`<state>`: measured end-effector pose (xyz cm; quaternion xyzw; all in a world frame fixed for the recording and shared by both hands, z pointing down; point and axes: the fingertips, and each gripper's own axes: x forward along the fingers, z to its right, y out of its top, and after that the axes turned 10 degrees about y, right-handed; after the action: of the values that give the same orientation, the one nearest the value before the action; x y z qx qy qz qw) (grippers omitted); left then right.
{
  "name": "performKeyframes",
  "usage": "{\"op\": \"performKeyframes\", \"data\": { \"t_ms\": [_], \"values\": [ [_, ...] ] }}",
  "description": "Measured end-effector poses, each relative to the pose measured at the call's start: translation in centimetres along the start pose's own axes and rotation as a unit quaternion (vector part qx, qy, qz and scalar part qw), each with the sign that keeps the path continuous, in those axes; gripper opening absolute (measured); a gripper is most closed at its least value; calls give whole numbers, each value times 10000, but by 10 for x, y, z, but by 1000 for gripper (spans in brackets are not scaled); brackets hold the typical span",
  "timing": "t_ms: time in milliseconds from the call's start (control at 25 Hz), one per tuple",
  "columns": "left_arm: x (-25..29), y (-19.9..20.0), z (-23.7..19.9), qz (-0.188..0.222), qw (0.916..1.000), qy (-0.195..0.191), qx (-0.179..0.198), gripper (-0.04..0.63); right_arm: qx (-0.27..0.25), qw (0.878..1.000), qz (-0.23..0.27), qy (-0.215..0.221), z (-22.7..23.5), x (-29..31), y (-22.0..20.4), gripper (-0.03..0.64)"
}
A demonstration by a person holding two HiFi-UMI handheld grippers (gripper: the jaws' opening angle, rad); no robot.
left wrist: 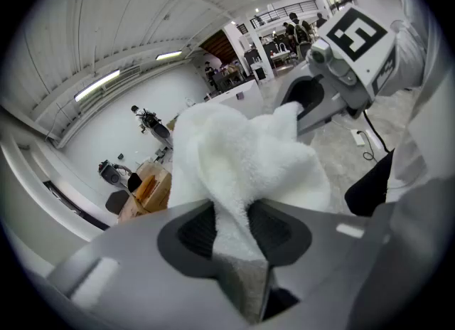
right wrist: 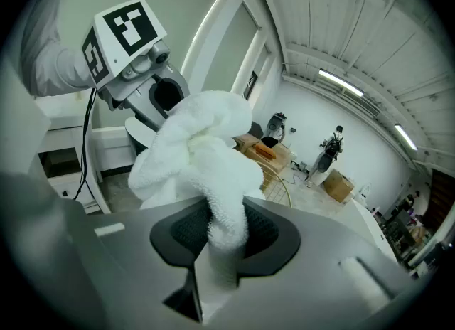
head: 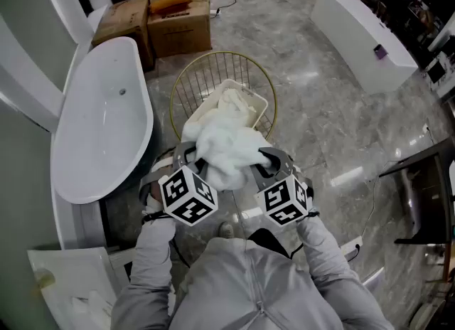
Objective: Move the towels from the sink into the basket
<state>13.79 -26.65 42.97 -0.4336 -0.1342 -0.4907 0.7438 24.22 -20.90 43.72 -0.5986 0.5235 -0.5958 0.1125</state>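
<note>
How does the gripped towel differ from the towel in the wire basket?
The gripped towel is bright white; the basket towel looks creamier. The gripped towel hangs bunched between the left hand-held gripper and right hand-held gripper; the basket towel lies in the wire basket, ungripped. Both are crumpled.

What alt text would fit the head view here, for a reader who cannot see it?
A person holds one white towel bunched between the left gripper and right gripper, both shut on it, by the near rim of a gold wire basket that already holds pale cloth. A long white sink stands at left.
</note>
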Motion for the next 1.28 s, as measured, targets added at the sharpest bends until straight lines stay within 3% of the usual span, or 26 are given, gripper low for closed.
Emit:
{"op": "performKeyframes", "data": {
  "t_ms": [240,600,840,1000,1280],
  "values": [
    [48,13,-5,-2,9998,-168,-98,176,156,9997,-211,0,44,29,-16,89],
    [147,6,-22,-661,9948,-100,-766,178,-106,9954,-500,816,113,119,-36,89],
    [219,-1,-25,-1307,9825,-148,-1319,178,-447,9829,-779,1607,156,186,-57,89],
    [265,-10,-27,-1580,9746,-258,-1568,178,-689,9746,-972,1899,180,232,-72,89],
    [327,-36,13,-2209,9487,-684,-2156,179,-1219,9493,-1522,2467,189,295,-114,92]
  ]
}}
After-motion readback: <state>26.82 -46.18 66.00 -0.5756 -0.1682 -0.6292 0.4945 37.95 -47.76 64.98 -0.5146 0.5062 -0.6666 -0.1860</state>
